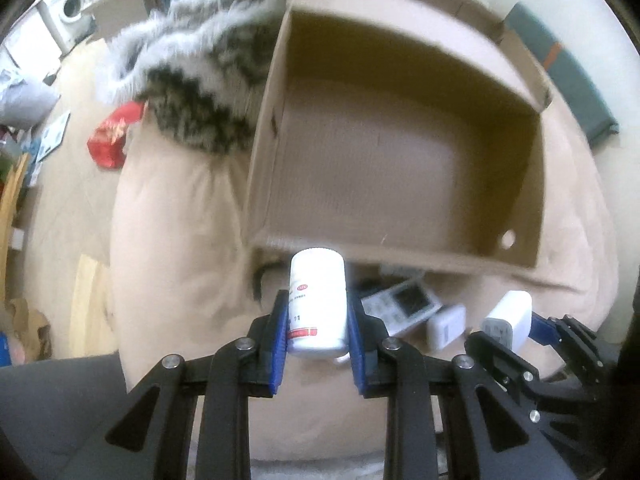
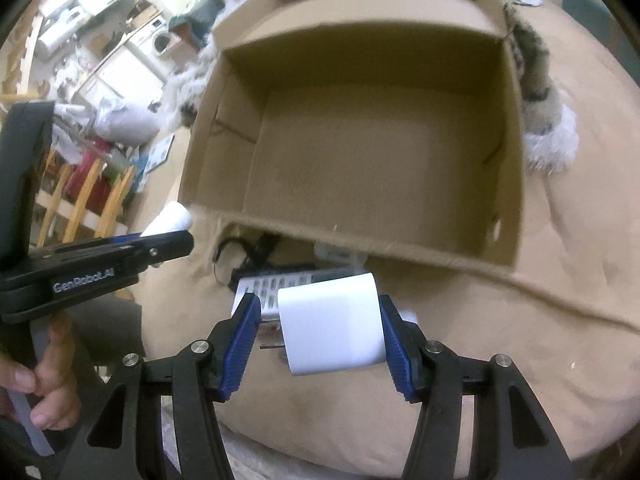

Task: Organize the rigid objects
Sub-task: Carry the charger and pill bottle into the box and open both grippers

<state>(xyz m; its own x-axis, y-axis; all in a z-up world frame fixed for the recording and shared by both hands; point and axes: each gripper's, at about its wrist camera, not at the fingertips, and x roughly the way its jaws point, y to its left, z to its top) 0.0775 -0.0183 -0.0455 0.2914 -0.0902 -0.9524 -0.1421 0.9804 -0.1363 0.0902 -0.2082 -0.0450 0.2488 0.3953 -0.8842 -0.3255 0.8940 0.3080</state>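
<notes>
My left gripper is shut on a white bottle with a red-marked label, held just before the near wall of an open cardboard box. My right gripper is shut on a white plug adapter with metal prongs pointing left, also just before the box. The box interior shows bare cardboard in both views. The right gripper with the adapter shows at lower right in the left wrist view. The left gripper with the bottle tip shows at left in the right wrist view.
A remote control and a second white adapter lie on the beige bedding in front of the box, with a black cable. A furry grey-white blanket lies beside the box. A red packet sits left.
</notes>
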